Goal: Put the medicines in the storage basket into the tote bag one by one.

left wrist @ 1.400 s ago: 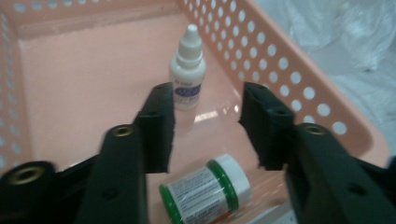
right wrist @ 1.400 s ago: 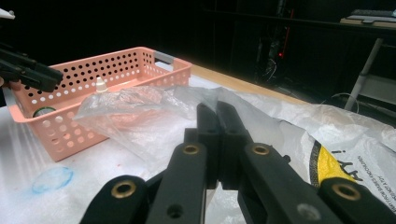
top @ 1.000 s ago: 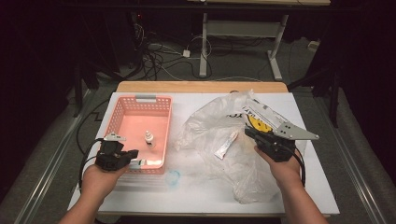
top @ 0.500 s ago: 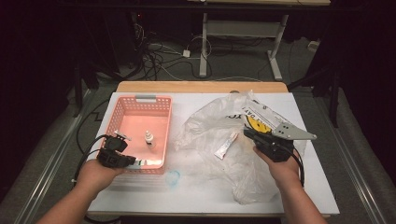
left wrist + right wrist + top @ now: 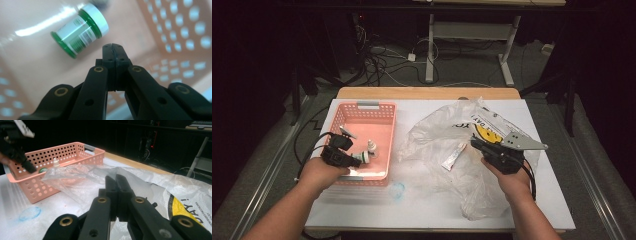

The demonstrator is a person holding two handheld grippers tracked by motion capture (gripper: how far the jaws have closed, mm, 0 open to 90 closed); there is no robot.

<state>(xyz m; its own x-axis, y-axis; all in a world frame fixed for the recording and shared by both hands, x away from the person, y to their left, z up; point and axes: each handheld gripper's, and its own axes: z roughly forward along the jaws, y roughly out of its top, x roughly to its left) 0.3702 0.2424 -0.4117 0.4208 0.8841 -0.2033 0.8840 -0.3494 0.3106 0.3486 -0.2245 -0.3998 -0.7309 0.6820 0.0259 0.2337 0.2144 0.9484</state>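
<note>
While the left gripper (image 5: 115, 53) hangs inside the pink basket (image 5: 379, 107), jaws pressed together and empty, step: unpacking the bag into the basket, judged.
Jar: green jar (image 5: 79, 30) with white cap lies on its side on the basket floor, just ahead of the jaw tips, apart from them.
Dropper bottle (image 5: 371, 146): upright in the basket, near the jar.
Right gripper (image 5: 116, 186): jaws together, nothing between them, over the clear plastic bag (image 5: 437, 135).
Next pick, judged: tube (image 5: 453, 155) in the bag; jaws must part first.
Edges: basket walls close round the left gripper; lift straight up to clear the rim.
Open room: bare table (image 5: 422, 192) between basket and bag.
</note>
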